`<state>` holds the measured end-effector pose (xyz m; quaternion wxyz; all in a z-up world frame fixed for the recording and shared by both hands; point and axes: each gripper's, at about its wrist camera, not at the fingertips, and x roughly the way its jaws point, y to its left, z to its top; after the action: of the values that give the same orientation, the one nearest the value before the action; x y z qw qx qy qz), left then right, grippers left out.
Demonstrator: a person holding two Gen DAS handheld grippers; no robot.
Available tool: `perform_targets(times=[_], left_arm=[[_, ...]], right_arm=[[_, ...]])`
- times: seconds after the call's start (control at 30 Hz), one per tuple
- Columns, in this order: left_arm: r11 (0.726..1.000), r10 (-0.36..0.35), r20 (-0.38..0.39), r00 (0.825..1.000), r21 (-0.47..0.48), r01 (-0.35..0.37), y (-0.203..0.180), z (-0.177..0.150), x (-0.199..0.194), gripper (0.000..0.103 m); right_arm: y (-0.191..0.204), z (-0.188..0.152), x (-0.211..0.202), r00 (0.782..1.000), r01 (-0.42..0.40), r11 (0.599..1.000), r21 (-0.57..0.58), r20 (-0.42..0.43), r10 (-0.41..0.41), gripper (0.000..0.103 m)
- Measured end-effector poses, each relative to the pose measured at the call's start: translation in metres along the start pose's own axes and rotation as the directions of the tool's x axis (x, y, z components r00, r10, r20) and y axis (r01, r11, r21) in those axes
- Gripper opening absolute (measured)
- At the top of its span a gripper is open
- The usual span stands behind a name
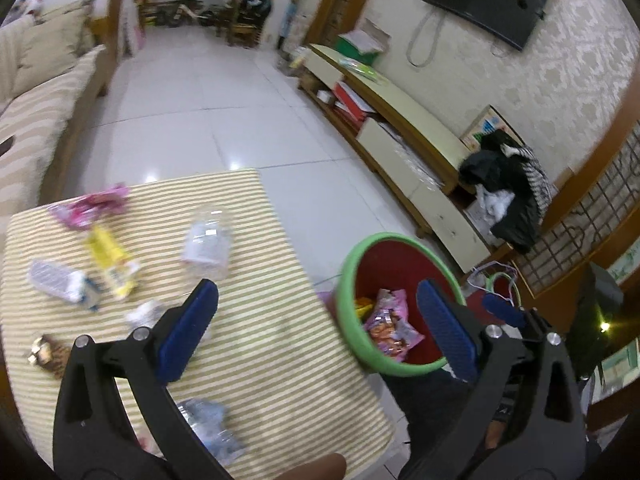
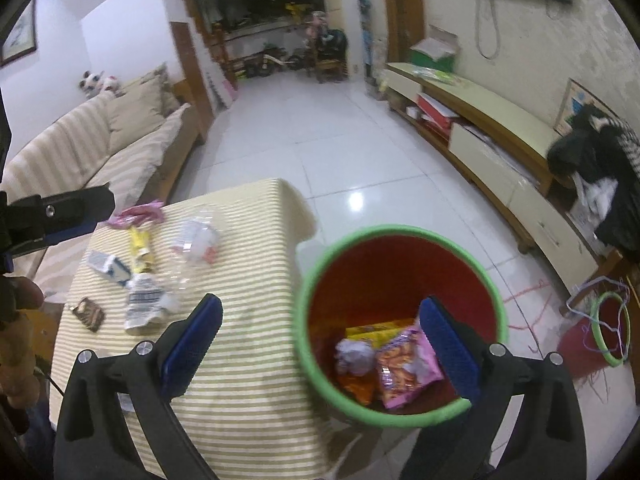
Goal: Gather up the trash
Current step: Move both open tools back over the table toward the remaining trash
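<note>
A red bin with a green rim [image 1: 352, 280] [image 2: 404, 234] stands on the floor at the right edge of the striped table [image 1: 256, 344] [image 2: 248, 380]. It holds a pink snack bag [image 1: 390, 326] [image 2: 404, 368], a yellow wrapper [image 2: 372, 330] and a crumpled ball [image 2: 354, 356]. On the table lie a pink wrapper [image 1: 96, 204] [image 2: 138, 214], a yellow wrapper [image 1: 110, 260] [image 2: 140, 250], a clear bottle [image 1: 208, 240] [image 2: 196, 242], a white-blue packet [image 1: 60, 284] [image 2: 108, 268], a brown wrapper [image 1: 48, 354] [image 2: 89, 314] and crumpled plastic [image 1: 208, 424]. My left gripper [image 1: 320, 332] is open and empty over the table edge. My right gripper [image 2: 320, 344] is open and empty above the bin.
A striped sofa [image 2: 80, 148] stands to the left. A low TV cabinet [image 2: 500, 136] runs along the right wall with dark clothes [image 2: 600, 168] piled on it. Hangers [image 2: 608, 324] lie on the floor to the right. White tiled floor [image 2: 320, 140] stretches beyond the table.
</note>
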<state>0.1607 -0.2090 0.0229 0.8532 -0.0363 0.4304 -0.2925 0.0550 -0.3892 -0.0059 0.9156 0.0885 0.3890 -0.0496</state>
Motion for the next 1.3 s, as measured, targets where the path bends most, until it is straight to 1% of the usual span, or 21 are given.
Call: perform_targets(times=[0.17, 0.33, 0.47, 0.63, 0.87, 1.03, 1.3], left_arm=[[0.996, 0.067, 0.029, 0.997, -0.064, -0.065, 0.044, -0.017, -0.038, 0.098], [0.983, 0.134, 0.044, 0.990, -0.136, -0.127, 0.091, -0.036, -0.072, 0.098], [0.969, 0.175, 0.048, 0.983, -0.186, -0.163, 0.119, -0.053, -0.093, 0.098], [0.950, 0.217, 0.047, 0.975, -0.238, -0.200, 0.151, -0.069, -0.112, 0.098], [0.930, 0.247, 0.035, 0.968, -0.289, -0.227, 0.180, -0.087, -0.124, 0.098], [0.925, 0.252, 0.029, 0.967, -0.300, -0.231, 0.187, -0.090, -0.125, 0.098], [0.921, 0.254, 0.011, 0.967, -0.307, -0.238, 0.193, -0.095, -0.119, 0.098]], right_arm=[[0.051, 0.000, 0.000, 0.999, -0.051, 0.996, -0.071, -0.006, 0.051, 0.096], [0.101, -0.004, 0.000, 0.996, -0.094, 0.985, -0.146, -0.015, 0.093, 0.096], [0.130, -0.008, 0.004, 0.991, -0.132, 0.976, -0.175, -0.038, 0.128, 0.096], [0.156, -0.015, 0.012, 0.987, -0.156, 0.969, -0.193, -0.076, 0.144, 0.096], [0.175, -0.024, 0.019, 0.983, -0.166, 0.961, -0.221, -0.109, 0.144, 0.096], [0.179, -0.024, 0.023, 0.983, -0.166, 0.959, -0.230, -0.119, 0.142, 0.096], [0.175, -0.021, 0.026, 0.984, -0.161, 0.962, -0.222, -0.109, 0.140, 0.096]])
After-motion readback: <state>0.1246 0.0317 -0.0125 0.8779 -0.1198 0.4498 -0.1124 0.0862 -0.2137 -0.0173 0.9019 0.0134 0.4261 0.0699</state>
